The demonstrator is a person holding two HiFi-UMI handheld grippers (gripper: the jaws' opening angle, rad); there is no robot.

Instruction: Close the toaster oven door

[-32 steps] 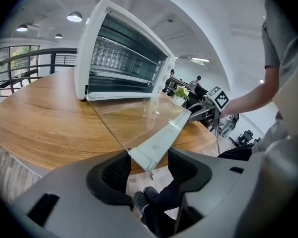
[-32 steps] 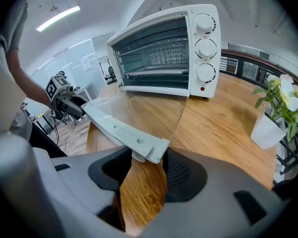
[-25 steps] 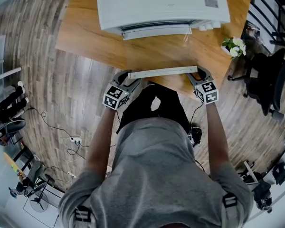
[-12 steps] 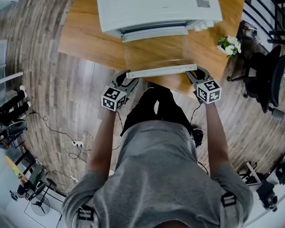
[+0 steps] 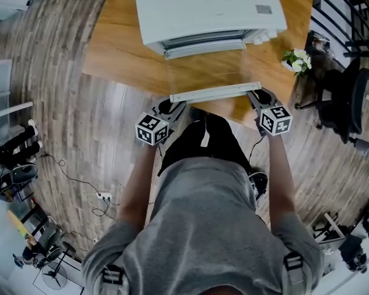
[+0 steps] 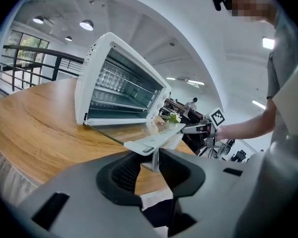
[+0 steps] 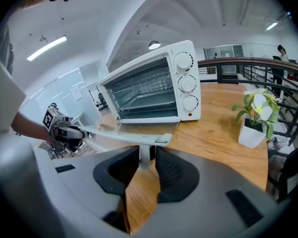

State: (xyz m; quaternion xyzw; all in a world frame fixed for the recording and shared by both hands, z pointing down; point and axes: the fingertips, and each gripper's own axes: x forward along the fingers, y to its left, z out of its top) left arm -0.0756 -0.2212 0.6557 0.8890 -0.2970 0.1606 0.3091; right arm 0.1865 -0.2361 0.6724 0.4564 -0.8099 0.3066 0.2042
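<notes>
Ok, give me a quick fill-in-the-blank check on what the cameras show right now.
1. The toaster oven stands on the wooden table with its glass door ____.
2. The left gripper and the right gripper each clamp one end of the door's ____.
3. The oven's front carries ____ round knobs.
4. The plant beside the oven stands in a ____ pot.
Missing: open; handle; three; white.
Both grippers' fingers have just been closing, with the handle between them.

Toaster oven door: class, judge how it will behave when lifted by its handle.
The door is probably stiff: its handle looks straight. It should swing about its edge at the toaster oven. Its glass looks breakable.
</notes>
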